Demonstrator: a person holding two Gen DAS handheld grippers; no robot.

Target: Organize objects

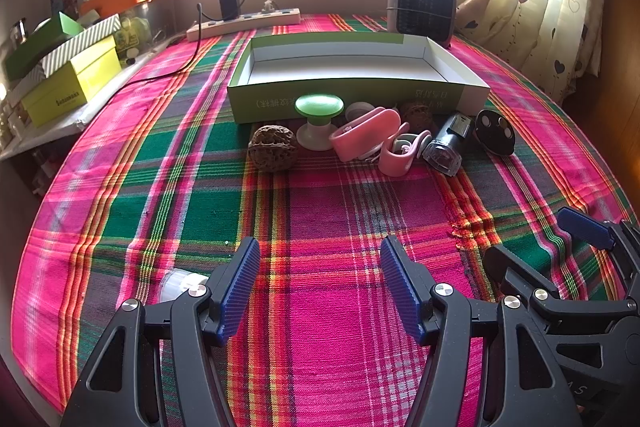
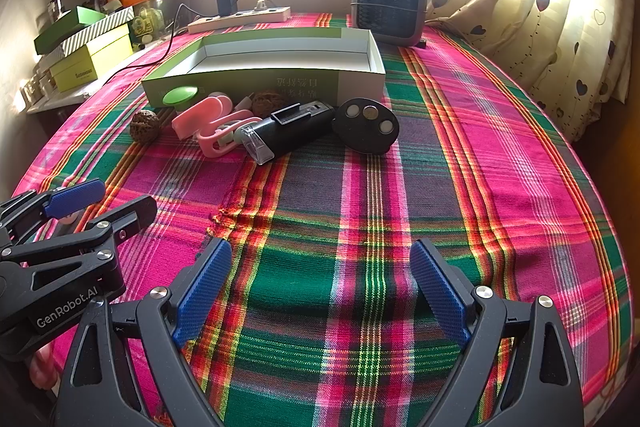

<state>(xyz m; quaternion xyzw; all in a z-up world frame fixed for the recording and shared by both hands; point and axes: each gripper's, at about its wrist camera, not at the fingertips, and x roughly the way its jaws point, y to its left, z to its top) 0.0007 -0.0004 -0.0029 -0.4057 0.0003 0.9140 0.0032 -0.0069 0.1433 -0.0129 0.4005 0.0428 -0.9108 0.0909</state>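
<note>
Both grippers were released and held nothing. The left gripper [image 1: 320, 283] hovered low over the plaid cloth [image 1: 320, 219], its blue pads [image 1: 240, 291] spread wide. The right gripper [image 2: 320, 291] stood just beside it, to its right, jaws likewise spread, over a green band of the cloth. Each camera caught the other gripper at the edge of its view.

The items to be organized lay in a loose row on the cloth, along the near wall of the tray [image 1: 352, 99], well ahead of both grippers. The tray was a shallow green-and-white cardboard box, open at the top, with a bare white floor.

Row order, left to right:
- One walnut [image 1: 273, 147], standing slightly forward of the row.
- A green knob [image 1: 319, 121], upright on a white stem and base.
- A pink clip [image 1: 366, 133], with a second curled pink piece [image 1: 400, 153] touching it on the right.
- A second walnut [image 1: 416, 113], behind the pink pieces, against the tray wall.
- A black torch [image 2: 286, 131], lying on its side, clear lens toward the cameras.
- A black oval fob [image 2: 367, 125] with three round buttons, just right of the torch.

Behind the tray stood a small heater [image 2: 390, 5] and a power strip [image 2: 240, 15] with a charger plugged in. Stacked boxes [image 1: 72, 75] sat on a shelf at the left. A curtain [image 2: 540, 7] hung at the right.
</note>
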